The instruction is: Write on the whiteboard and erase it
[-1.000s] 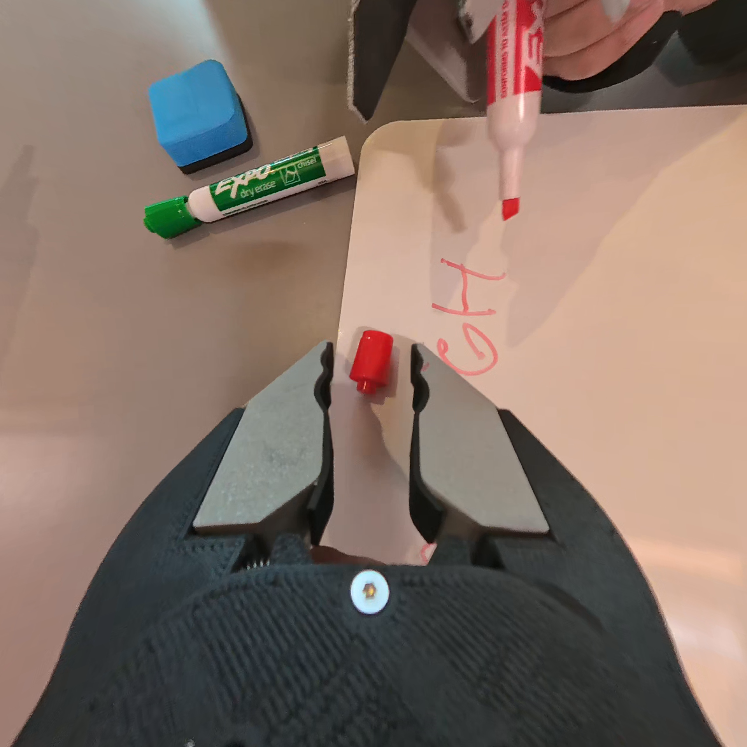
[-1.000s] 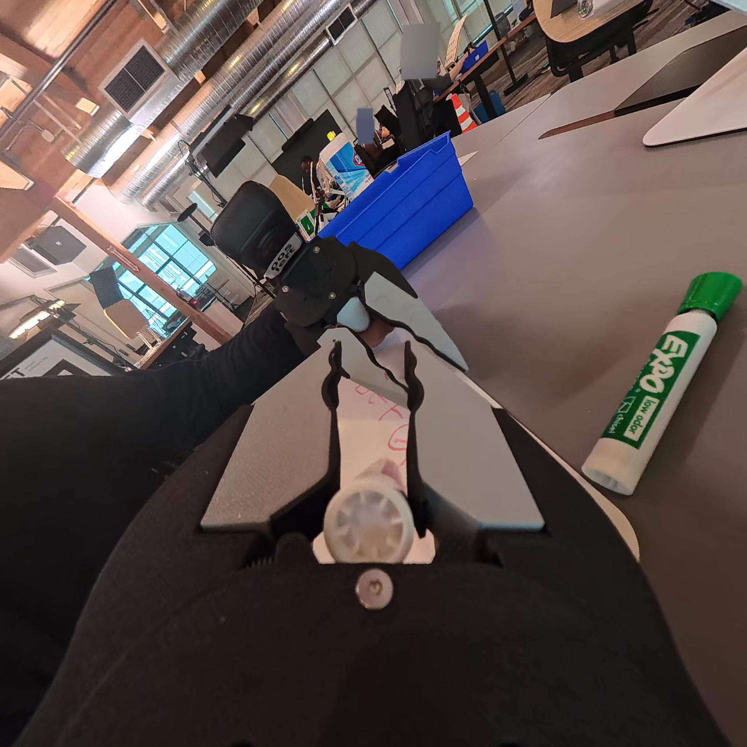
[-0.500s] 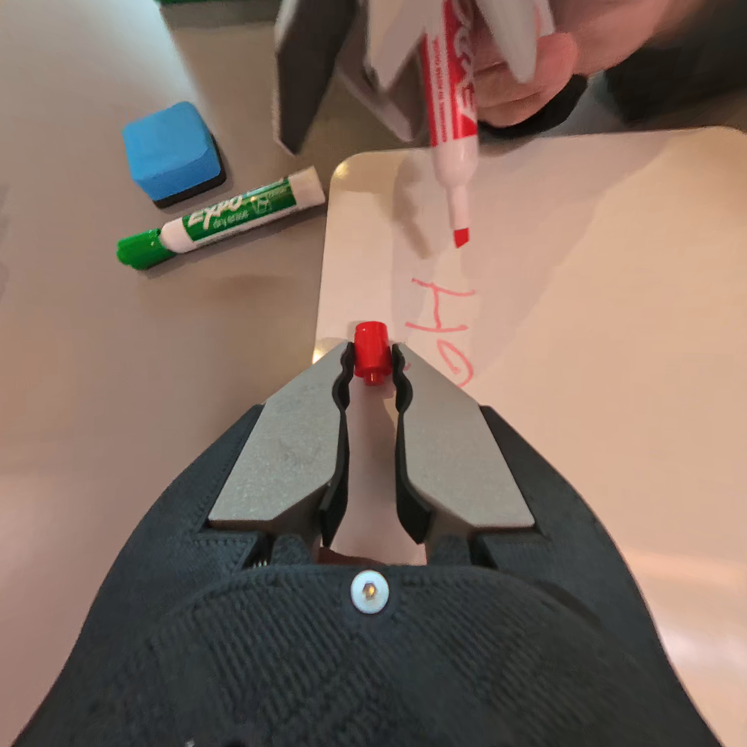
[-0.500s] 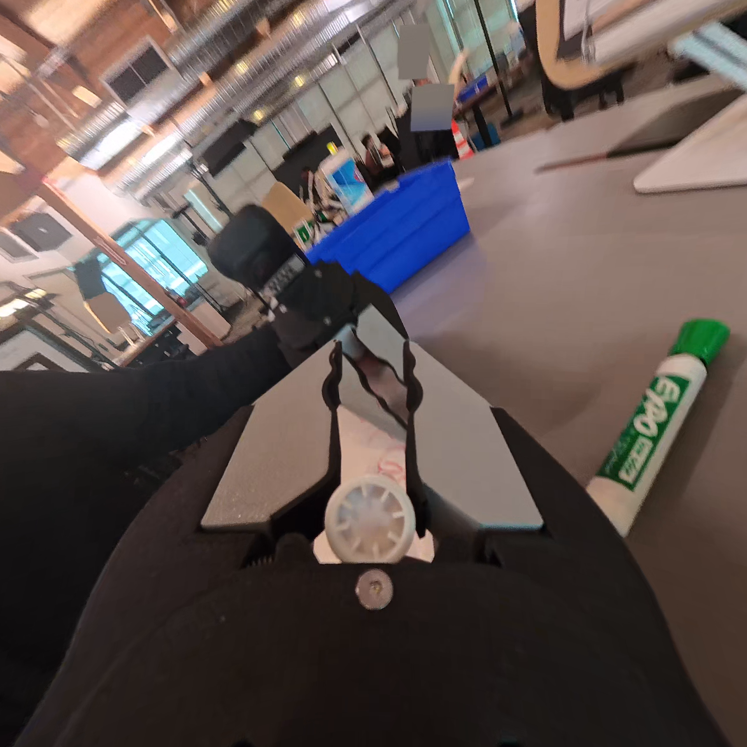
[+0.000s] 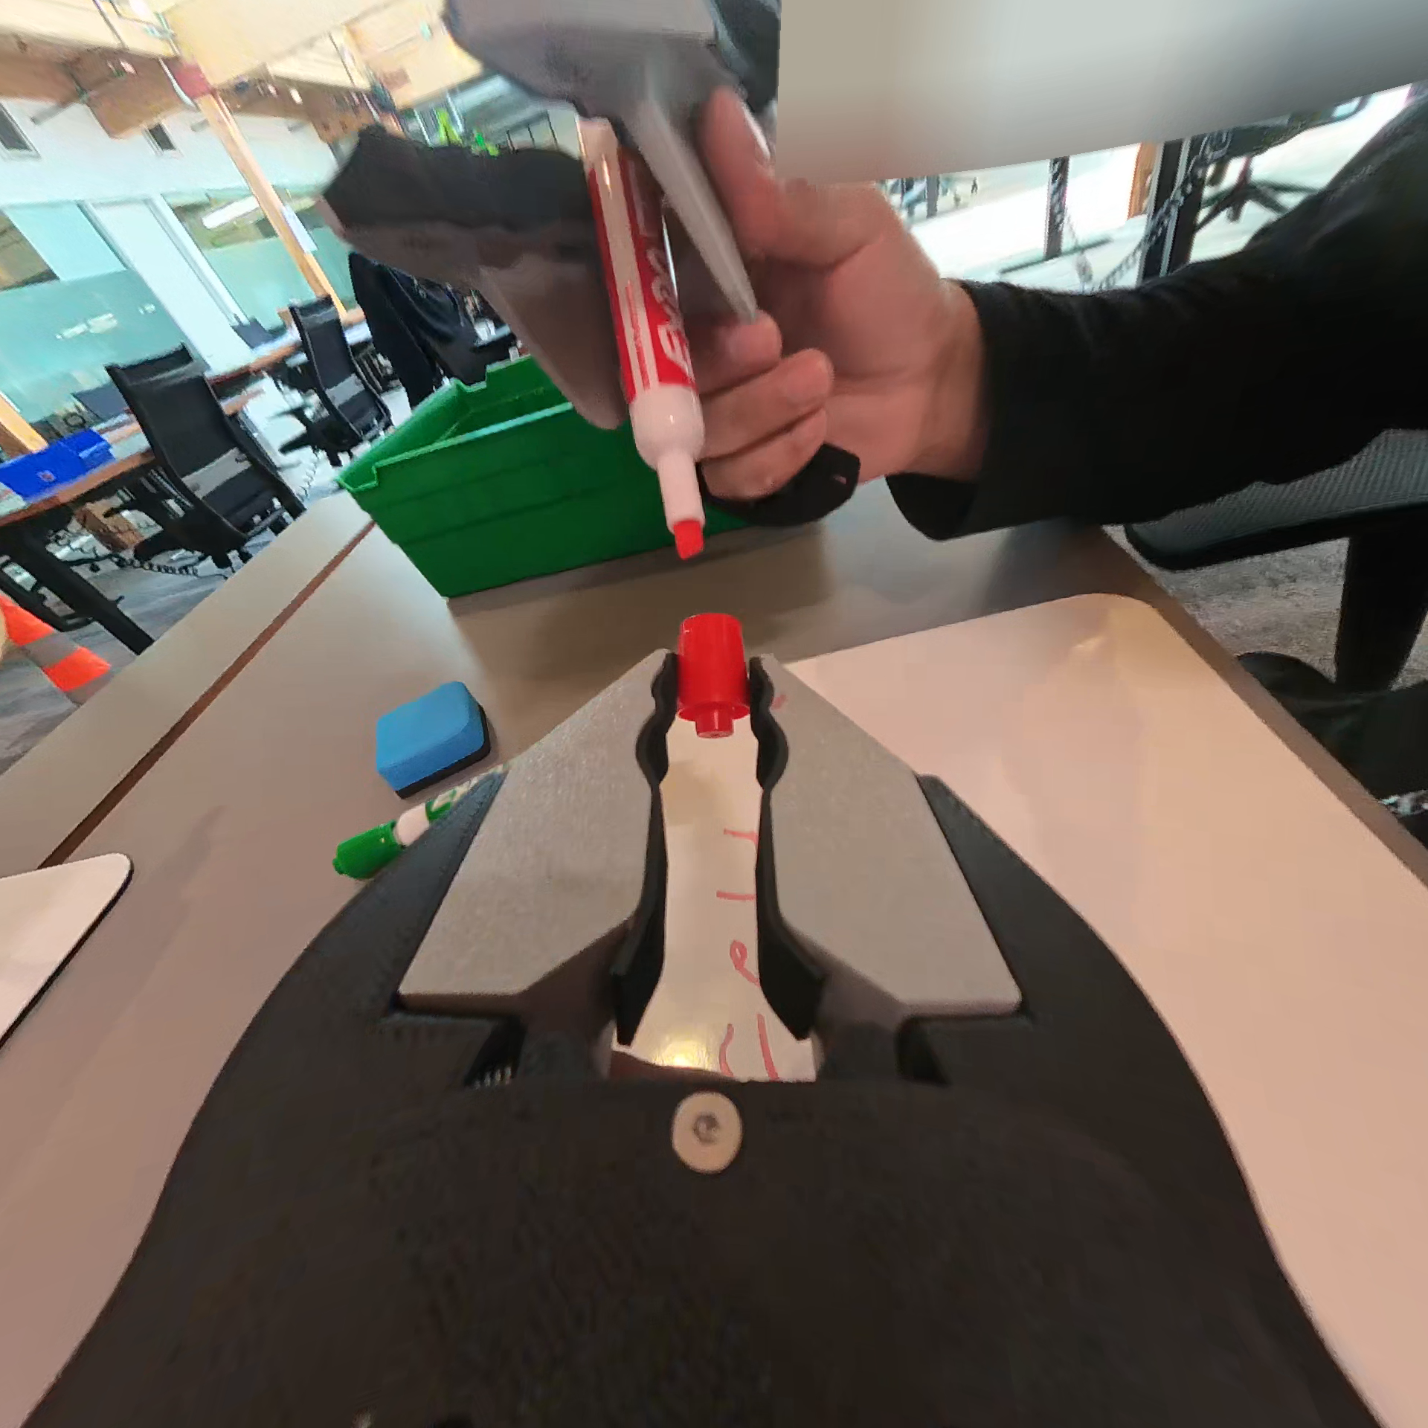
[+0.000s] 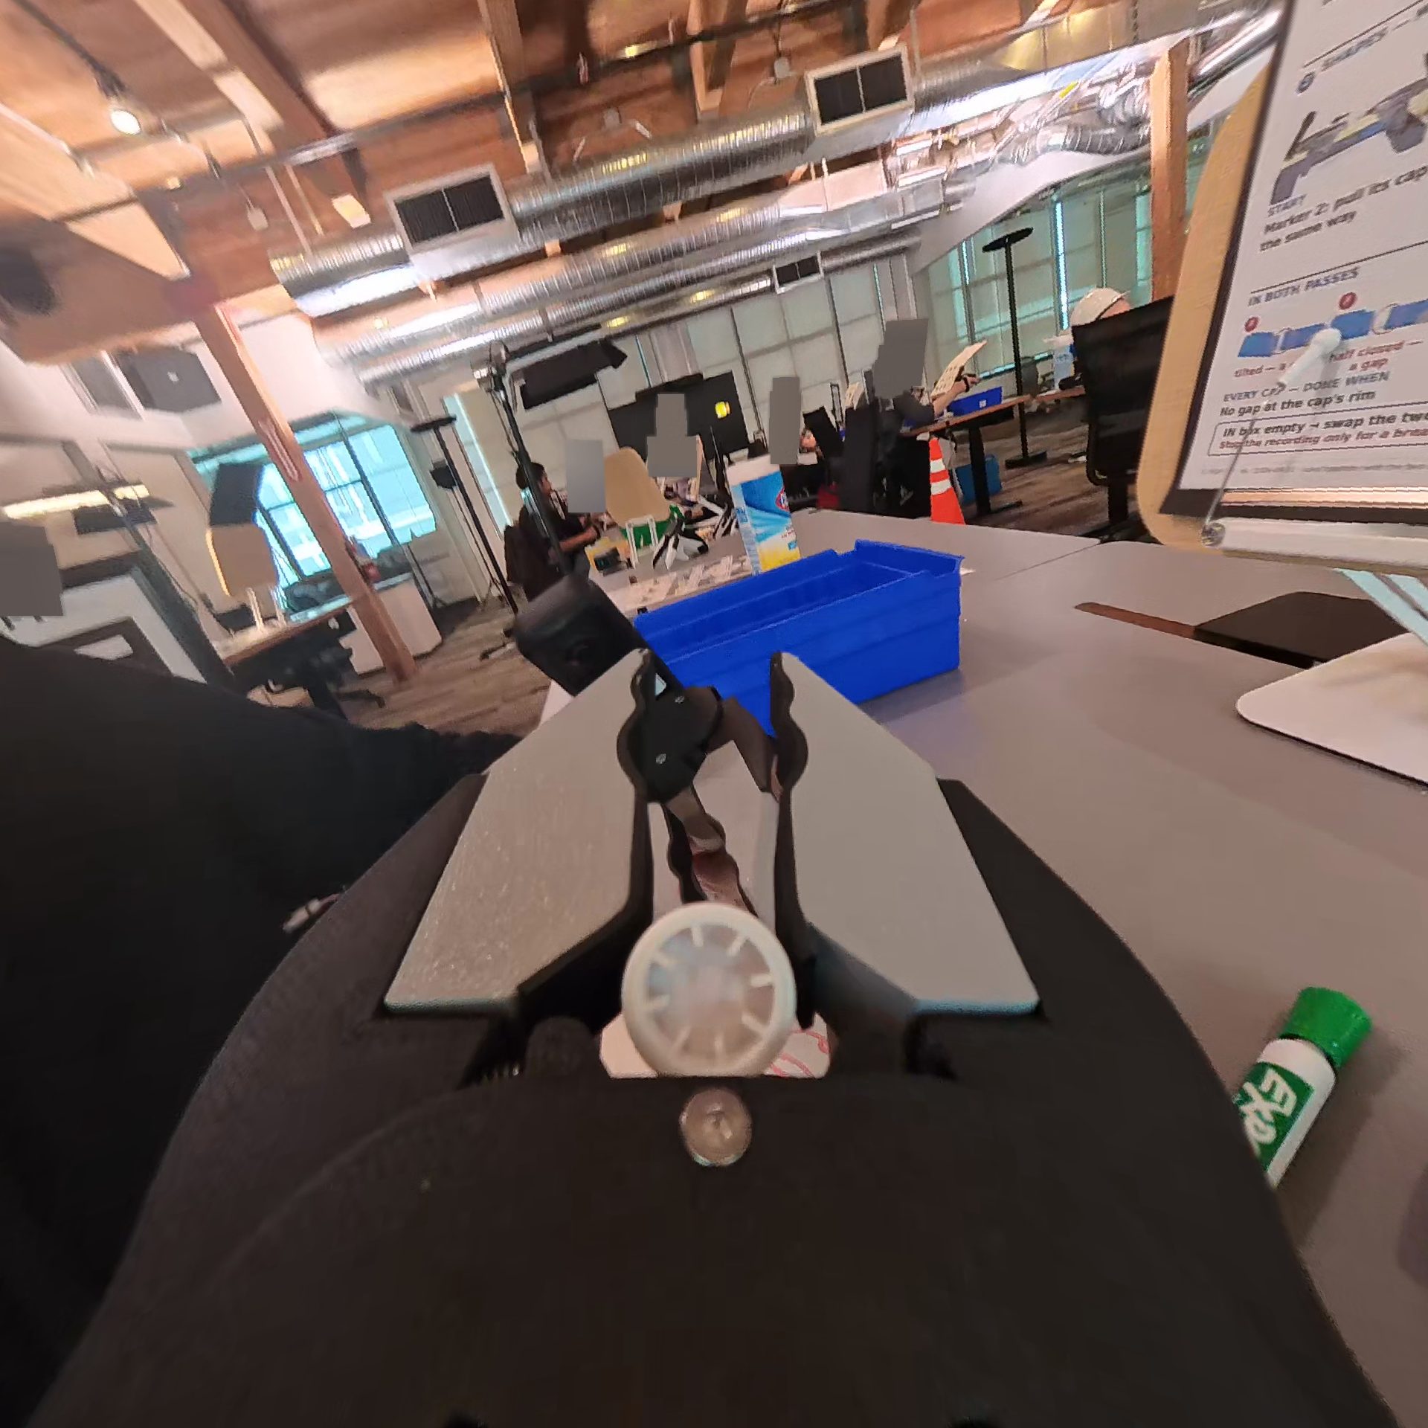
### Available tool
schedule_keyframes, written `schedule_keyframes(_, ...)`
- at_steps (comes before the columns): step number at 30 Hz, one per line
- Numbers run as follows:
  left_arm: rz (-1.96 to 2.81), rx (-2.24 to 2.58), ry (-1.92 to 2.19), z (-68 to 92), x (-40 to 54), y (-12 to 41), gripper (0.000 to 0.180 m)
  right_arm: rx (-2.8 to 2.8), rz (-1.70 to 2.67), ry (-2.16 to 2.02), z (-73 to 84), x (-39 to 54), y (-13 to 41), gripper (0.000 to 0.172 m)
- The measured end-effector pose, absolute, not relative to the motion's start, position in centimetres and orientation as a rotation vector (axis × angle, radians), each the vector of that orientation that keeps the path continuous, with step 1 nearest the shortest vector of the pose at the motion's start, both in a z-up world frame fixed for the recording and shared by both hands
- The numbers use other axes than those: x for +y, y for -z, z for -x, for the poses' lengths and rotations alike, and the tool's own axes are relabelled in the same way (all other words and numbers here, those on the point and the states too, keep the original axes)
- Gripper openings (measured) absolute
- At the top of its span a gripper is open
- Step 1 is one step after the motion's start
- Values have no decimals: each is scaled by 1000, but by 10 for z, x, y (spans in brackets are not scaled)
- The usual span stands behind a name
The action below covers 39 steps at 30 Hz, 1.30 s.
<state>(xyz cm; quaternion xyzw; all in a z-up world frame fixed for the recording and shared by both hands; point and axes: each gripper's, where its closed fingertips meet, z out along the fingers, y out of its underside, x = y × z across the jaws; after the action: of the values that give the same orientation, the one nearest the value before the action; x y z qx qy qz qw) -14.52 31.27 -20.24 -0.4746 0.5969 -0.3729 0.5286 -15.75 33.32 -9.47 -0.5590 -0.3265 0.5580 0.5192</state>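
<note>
Open-plan office: desks (image 6: pixel 966 541), chairs (image 5: pixel 193 433), ducts (image 6: pixel 618 193)

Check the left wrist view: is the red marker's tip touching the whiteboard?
No. The red marker tip hangs in the air above the red cap, clear of the whiteboard.

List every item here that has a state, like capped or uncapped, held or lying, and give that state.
Red marker: uncapped, gripped by right gripper, tip in air.
Red cap: clamped in left gripper, off the marker.
Green marker: capped, lying on table.
Blue eraser: resting on table, unused.
Whiteboard: flat, red writing on it.
</note>
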Motion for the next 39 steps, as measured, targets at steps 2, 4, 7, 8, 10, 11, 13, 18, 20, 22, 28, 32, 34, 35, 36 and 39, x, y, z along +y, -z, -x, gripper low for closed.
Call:
schedule_keyframes(2,1096,1388,914,147,312,193,16,-805,1338,-1323,161,331,96,27)
schedule_keyframes(4,1048,1357,946,149,309,185,16,-787,1305,-1342,159,330,92,27)
schedule_keyframes(7,1008,1344,977,150,304,180,16,-778,1275,-1380,158,327,84,27)
schedule_keyframes(8,996,1342,987,150,302,179,16,-782,1266,-1383,159,325,82,27)
schedule_keyframes(10,977,1320,1004,149,300,176,16,-803,1258,-1371,161,320,82,27)
schedule_keyframes(11,970,1317,1003,149,299,175,16,-815,1257,-1360,163,319,82,27)
schedule_keyframes(13,958,1320,995,148,298,175,16,-833,1268,-1338,166,317,85,27)
schedule_keyframes(18,962,1300,997,147,298,173,16,-841,1274,-1326,169,317,91,27)
schedule_keyframes(20,970,1298,993,146,298,173,16,-830,1279,-1327,171,318,93,27)
schedule_keyframes(22,991,1287,959,144,302,174,15,-829,1291,-1304,173,320,97,27)
schedule_keyframes(28,1174,1221,921,139,314,179,15,-817,1277,-1254,169,324,102,26)
schedule_keyframes(32,1313,1208,1070,137,313,188,14,-912,1272,-1285,171,319,114,26)
schedule_keyframes(34,1350,1241,1056,134,312,198,13,-927,1290,-1305,173,320,122,26)
schedule_keyframes(35,1365,1265,1019,133,312,203,13,-929,1303,-1301,173,322,126,26)
schedule_keyframes(36,1370,1278,983,133,313,206,12,-917,1310,-1309,173,323,128,25)
schedule_keyframes(39,1393,1279,976,133,315,209,12,-863,1329,-1354,170,329,134,25)
